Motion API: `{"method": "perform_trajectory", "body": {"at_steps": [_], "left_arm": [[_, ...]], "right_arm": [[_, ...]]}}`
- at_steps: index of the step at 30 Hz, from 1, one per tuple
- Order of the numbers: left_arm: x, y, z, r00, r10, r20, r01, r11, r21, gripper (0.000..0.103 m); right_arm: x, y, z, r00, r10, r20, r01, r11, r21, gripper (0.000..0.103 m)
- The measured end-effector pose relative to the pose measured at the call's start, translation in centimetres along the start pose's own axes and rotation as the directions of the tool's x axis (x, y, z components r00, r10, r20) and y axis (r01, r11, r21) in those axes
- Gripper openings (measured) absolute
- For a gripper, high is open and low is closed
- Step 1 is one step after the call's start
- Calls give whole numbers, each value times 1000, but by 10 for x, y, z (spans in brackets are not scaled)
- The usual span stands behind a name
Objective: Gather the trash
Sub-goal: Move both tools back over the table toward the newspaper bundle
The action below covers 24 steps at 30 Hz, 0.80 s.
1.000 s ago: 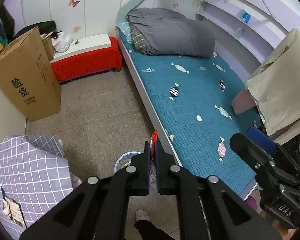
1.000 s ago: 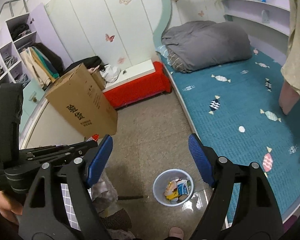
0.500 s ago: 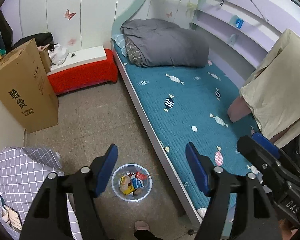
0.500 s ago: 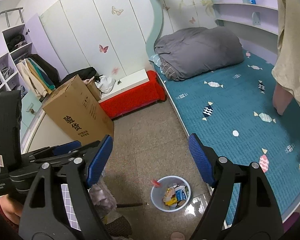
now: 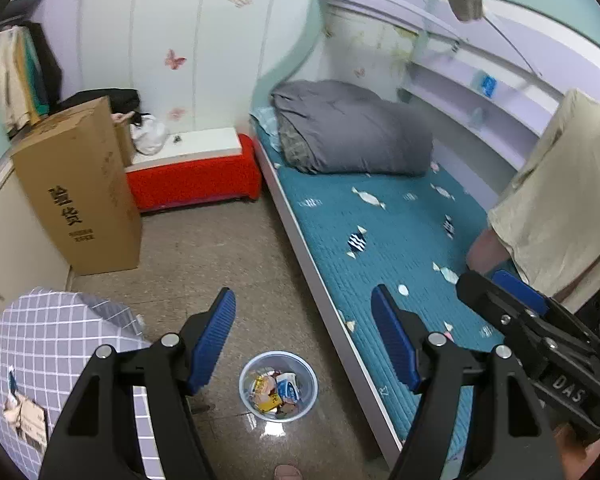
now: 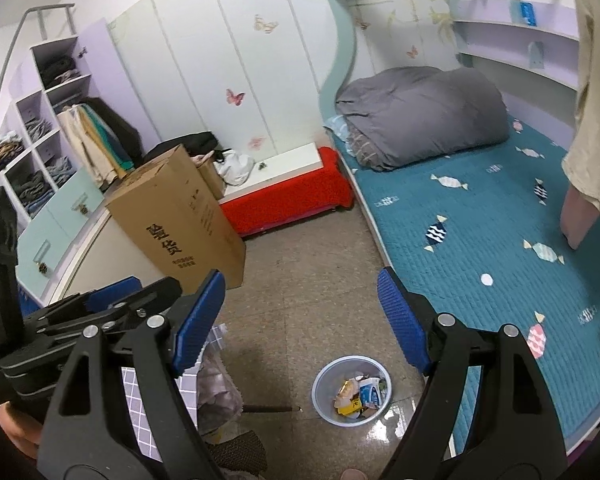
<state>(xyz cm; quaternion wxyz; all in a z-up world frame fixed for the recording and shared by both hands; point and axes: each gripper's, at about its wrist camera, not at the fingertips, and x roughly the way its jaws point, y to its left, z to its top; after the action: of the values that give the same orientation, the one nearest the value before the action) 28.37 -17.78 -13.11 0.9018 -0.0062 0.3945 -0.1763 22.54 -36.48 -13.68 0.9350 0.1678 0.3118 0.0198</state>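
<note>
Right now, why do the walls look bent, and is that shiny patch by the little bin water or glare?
Left wrist view: the fisheye lens curves the bed and wardrobe doors and darkens the corners; the far shelves are slightly blurred. Right wrist view: same bending, sharper overall. The bright patch on the floor beside the bin looks like light reflecting off glossy tile, though wetness cannot be ruled out.

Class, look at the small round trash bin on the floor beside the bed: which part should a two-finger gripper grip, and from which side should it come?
Grip the trash bin by its rim, coming from above with one finger inside and one outside. It stands upright with an open top, and its round body looks too wide to span. The rim on the open floor side seems easiest, since the bed stands close on the other.
</note>
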Motion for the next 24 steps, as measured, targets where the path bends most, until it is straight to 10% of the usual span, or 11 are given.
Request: {"method": "perform_trajectory", "body": {"at_steps": [12, 24], "left_arm": [[-62, 85, -39, 986, 157, 57, -144, 972, -187, 69], [-124, 258, -108, 947, 319, -46, -305, 838, -452, 70]], "right_arm": [[28, 97, -20, 979, 171, -107, -184, 975, -126, 78], [88, 262, -87, 888, 312, -338, -395, 894, -211, 78]]}}
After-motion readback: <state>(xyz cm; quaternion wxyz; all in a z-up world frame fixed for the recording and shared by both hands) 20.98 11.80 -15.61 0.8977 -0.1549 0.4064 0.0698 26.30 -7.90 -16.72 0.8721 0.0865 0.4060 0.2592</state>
